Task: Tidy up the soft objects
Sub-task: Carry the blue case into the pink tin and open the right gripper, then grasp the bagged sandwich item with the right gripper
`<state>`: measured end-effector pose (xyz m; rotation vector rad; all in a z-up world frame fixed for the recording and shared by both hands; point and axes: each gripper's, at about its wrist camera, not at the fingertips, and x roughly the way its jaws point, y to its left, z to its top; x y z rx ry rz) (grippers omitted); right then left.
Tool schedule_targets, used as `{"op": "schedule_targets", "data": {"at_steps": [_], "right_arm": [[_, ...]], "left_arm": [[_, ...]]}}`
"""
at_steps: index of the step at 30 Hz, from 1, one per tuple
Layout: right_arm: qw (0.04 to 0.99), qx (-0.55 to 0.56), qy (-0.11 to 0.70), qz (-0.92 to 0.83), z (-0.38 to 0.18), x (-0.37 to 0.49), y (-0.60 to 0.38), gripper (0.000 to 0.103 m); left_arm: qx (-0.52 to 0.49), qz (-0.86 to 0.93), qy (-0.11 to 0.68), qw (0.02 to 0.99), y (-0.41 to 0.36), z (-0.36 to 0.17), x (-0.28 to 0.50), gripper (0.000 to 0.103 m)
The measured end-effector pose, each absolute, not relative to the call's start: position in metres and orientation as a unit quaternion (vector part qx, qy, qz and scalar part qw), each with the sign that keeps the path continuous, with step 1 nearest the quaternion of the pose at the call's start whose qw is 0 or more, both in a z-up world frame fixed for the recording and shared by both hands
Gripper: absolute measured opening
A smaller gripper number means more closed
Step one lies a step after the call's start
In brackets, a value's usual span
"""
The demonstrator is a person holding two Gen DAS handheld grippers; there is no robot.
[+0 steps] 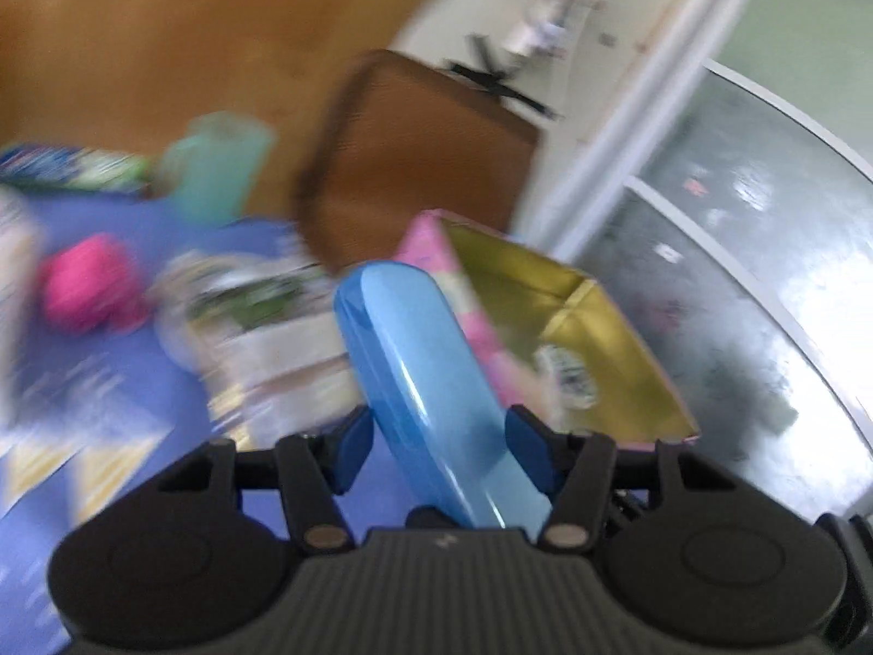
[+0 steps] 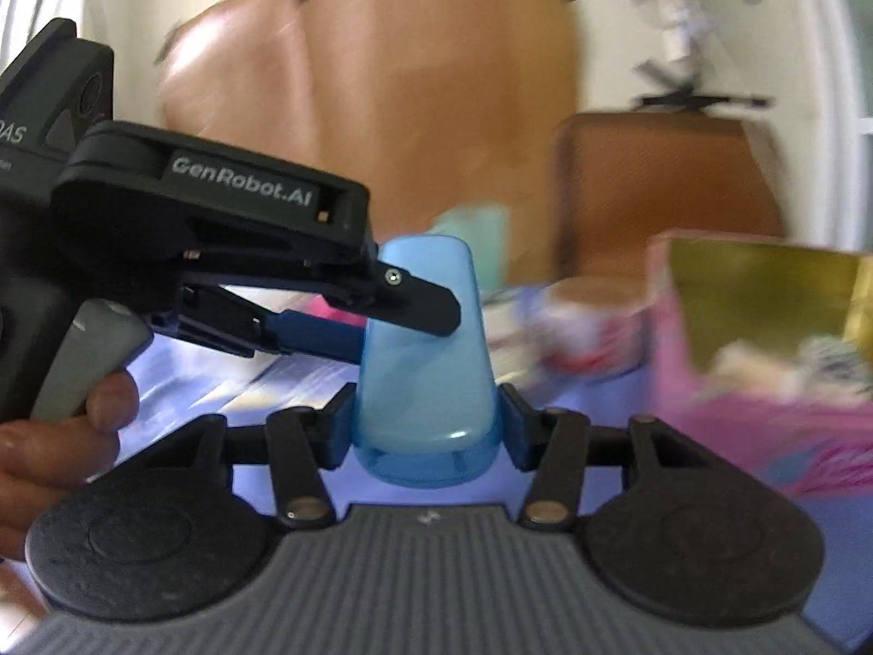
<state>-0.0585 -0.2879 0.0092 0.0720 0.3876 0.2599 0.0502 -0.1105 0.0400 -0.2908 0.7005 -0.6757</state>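
Both tools clamp blue case (image 1: 431, 398); only right wrist view shows hand (image 2: 60, 436) on left tool (image 2: 404, 322).

A blue cloth (image 1: 163, 295) covered the desk. A wooden chair back (image 1: 414, 164) stood beyond it, with a large brown board (image 1: 191, 33) behind. A pale green cup (image 1: 218, 169) stood at the far edge of the cloth. A grey glass partition with white frame (image 1: 736, 251) lay to the right. Black stands (image 1: 491, 73) stood against the far wall, blurred
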Motion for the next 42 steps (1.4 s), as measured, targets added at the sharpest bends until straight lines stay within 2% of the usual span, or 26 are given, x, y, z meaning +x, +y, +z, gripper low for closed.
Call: {"op": "schedule_targets", "data": {"at_steps": [9, 16, 21, 23, 24, 27, 32, 36, 42], "right_arm": [[0.975, 0.093, 0.2, 0.02, 0.006, -0.012, -0.39, 0.056], [0.973, 0.08, 0.21, -0.047, -0.01, 0.019, -0.422, 0.058], [0.976, 0.124, 0.171, -0.045, -0.007, -0.017, -0.433, 0.055], [0.978, 0.131, 0.158, -0.029, -0.004, -0.039, -0.427, 0.045], [0.979, 0.127, 0.155, -0.023, -0.004, -0.048, -0.423, 0.044], [0.981, 0.105, 0.156, -0.047, -0.004, -0.054, -0.419, 0.043], [0.968, 0.169, 0.172, -0.072, 0.001, -0.045, -0.442, 0.042], [0.982, 0.082, 0.169, 0.002, 0.011, -0.047, -0.378, 0.042], [0.968, 0.034, 0.217, 0.122, 0.004, -0.015, -0.284, 0.044]], "left_arm": [[-0.085, -0.37, 0.353, 0.855, -0.255, 0.042, 0.108, 0.053], [-0.063, -0.364, 0.362, 0.856, -0.298, 0.03, 0.126, 0.052], [-0.071, -0.373, 0.335, 0.862, -0.265, 0.04, 0.108, 0.052], [-0.074, -0.378, 0.319, 0.866, -0.244, 0.044, 0.095, 0.052], [-0.074, -0.38, 0.311, 0.868, -0.233, 0.046, 0.089, 0.052], [-0.073, -0.374, 0.294, 0.876, -0.2, 0.047, 0.067, 0.052], [-0.074, -0.341, 0.305, 0.886, -0.143, 0.034, 0.042, 0.053], [-0.06, -0.264, 0.318, 0.909, -0.083, 0.008, 0.032, 0.053], [-0.095, -0.165, 0.336, 0.922, 0.0, -0.025, 0.035, 0.053]]}}
